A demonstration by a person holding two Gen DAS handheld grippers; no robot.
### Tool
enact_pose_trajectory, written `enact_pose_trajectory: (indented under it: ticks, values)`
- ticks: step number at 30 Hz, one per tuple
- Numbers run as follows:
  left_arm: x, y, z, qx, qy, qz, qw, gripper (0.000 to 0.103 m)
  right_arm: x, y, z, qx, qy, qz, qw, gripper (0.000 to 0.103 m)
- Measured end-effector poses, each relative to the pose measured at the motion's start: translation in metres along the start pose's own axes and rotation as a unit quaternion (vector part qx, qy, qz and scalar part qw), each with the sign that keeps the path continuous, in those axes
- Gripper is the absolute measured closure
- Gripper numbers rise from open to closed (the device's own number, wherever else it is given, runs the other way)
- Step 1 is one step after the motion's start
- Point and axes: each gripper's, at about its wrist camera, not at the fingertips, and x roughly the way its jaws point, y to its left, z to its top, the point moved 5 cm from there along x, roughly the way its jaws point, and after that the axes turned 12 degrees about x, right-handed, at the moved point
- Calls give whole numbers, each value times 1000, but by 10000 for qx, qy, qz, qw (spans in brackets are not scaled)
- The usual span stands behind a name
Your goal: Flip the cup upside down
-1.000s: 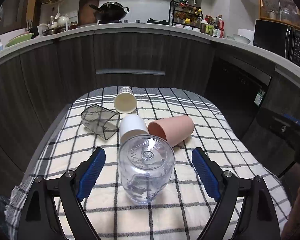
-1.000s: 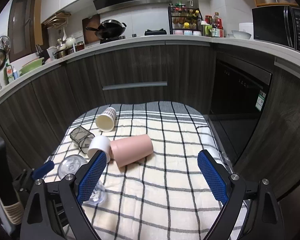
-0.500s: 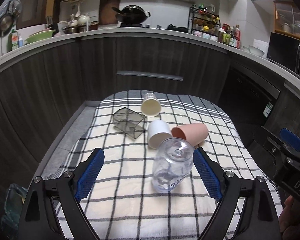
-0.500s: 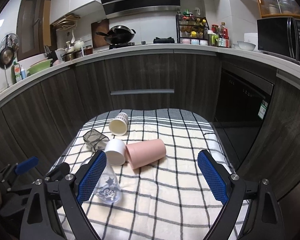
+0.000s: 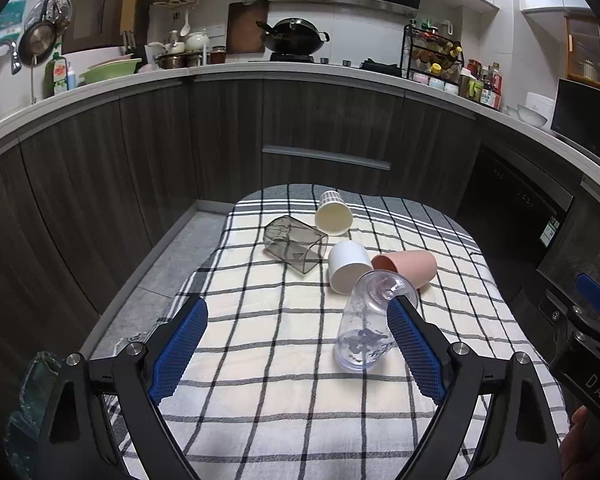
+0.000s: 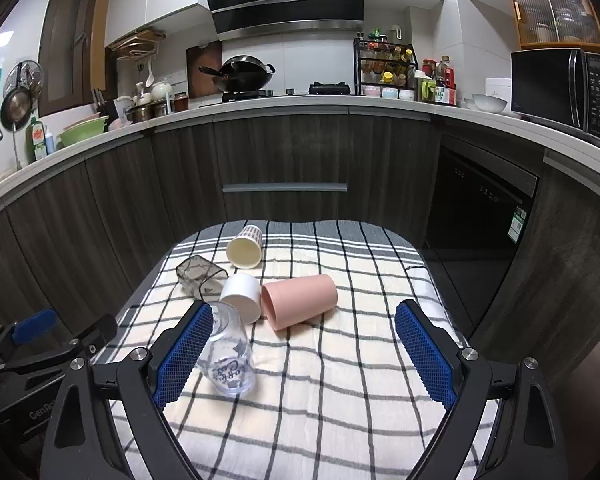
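Observation:
A clear plastic cup stands upside down on the checked cloth, mouth down; it also shows in the right wrist view. Behind it lie a white cup, a pink cup, a cream paper cup and a smoky grey square cup, all on their sides. My left gripper is open and empty, with the clear cup just inside its right finger. My right gripper is open and empty, with the clear cup beside its left finger.
The checked cloth covers a small table with dark cabinets close behind and at both sides. The left gripper's body shows at the left of the right wrist view. A dishwasher front is at the right.
Both grippers have pulled back and up from the cups. The clear cup, close between the left fingers a second ago, now stands farther off and free on the cloth.

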Motion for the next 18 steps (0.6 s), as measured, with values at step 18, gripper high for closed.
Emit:
enact_pose_trajectory:
  ticks: [18]
  values:
    - [-12, 5, -4, -15, -89, 90, 9999, 11, -6, 2, -6, 6, 47, 18, 10000, 10]
